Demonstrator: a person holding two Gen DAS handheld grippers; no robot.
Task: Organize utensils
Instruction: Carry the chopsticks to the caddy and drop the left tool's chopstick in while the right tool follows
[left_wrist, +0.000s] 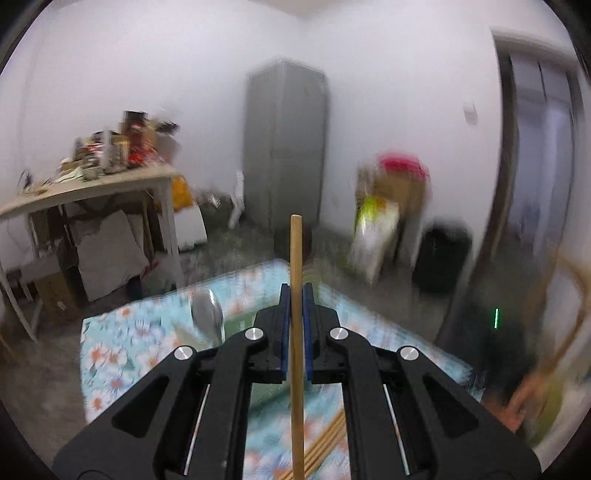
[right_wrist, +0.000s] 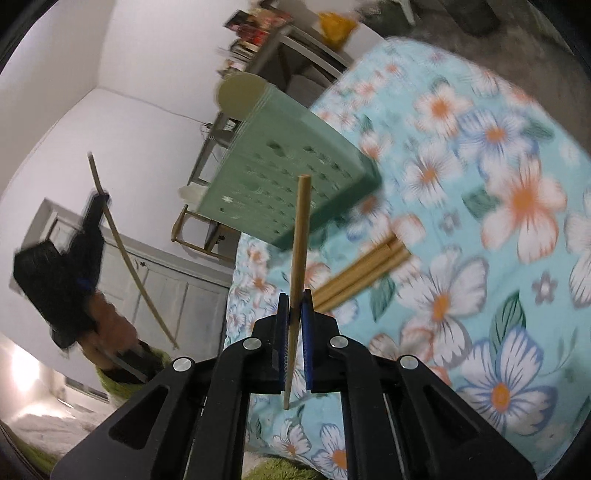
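From my remote seat I see a turquoise floral tablecloth (right_wrist: 498, 206) covering the work surface. Beyond it stands a tall grey metal cabinet (left_wrist: 286, 147) against the white wall. To its left I make out a pale wooden side table (left_wrist: 107, 186) heaped with blurred clutter, cardboard and sacks stacked beneath it. Right of the cabinet lean a brown cardboard box (left_wrist: 399, 192) with something pink on top, and a black bin (left_wrist: 441, 258) near the dark-framed doorway (left_wrist: 535, 166).
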